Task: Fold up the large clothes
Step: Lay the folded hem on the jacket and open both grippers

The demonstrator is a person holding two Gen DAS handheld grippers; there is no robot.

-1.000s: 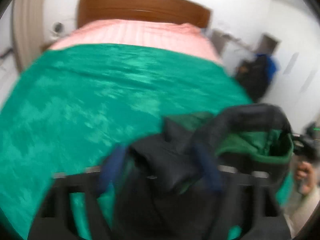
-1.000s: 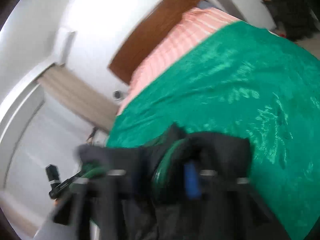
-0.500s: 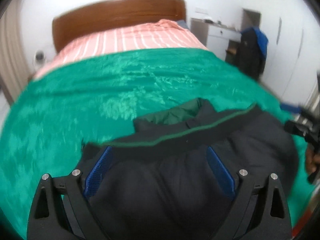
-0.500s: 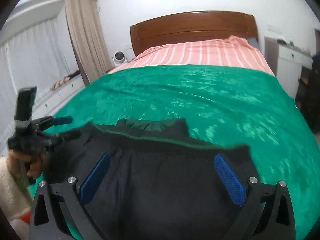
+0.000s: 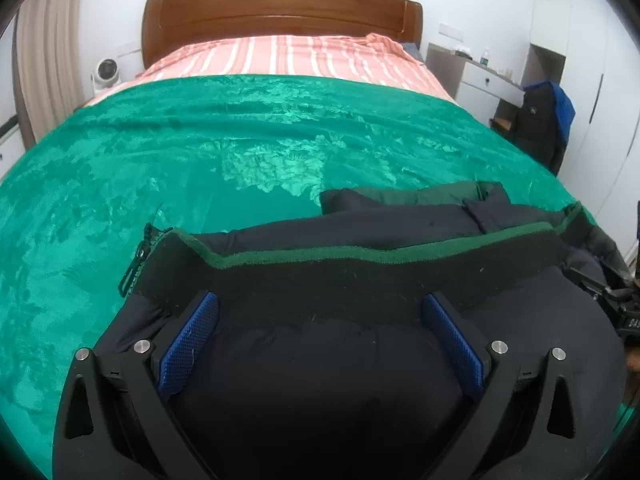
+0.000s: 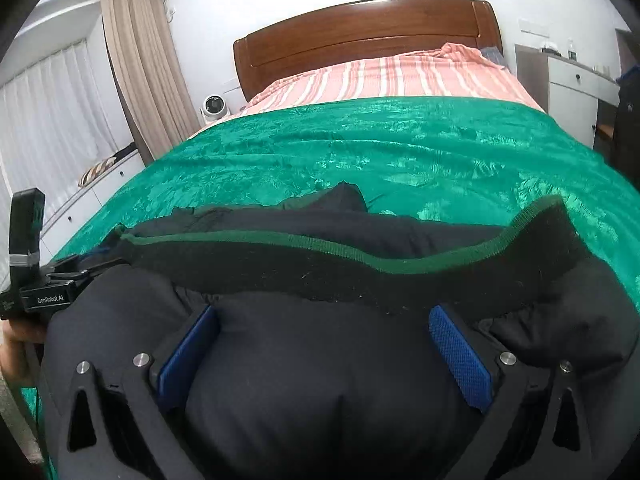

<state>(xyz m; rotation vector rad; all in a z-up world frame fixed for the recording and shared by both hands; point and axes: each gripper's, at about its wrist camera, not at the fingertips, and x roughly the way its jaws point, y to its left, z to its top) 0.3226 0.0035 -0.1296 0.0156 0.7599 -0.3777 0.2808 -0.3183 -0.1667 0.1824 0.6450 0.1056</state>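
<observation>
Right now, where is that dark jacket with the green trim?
In both wrist views the dark jacket lies on the green bedspread at the near end of the bed, far from the wooden headboard, directly in front of both grippers.

Jacket (image 5: 320, 360) matt dark cloth (fuzzy hem); bedspread (image 5: 160, 152) shiny green velvet; headboard (image 5: 280, 12) glossy wood.

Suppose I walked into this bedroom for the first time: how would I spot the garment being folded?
Start at the big bed with the dark wooden headboard and shiny green bedspread. At the foot end, nearest the cameras, lies a bulky black padded jacket. A thin green trim along its black fleecy edge sets it apart from the bedding and from the dark clothes hanging by the white desk.
</observation>
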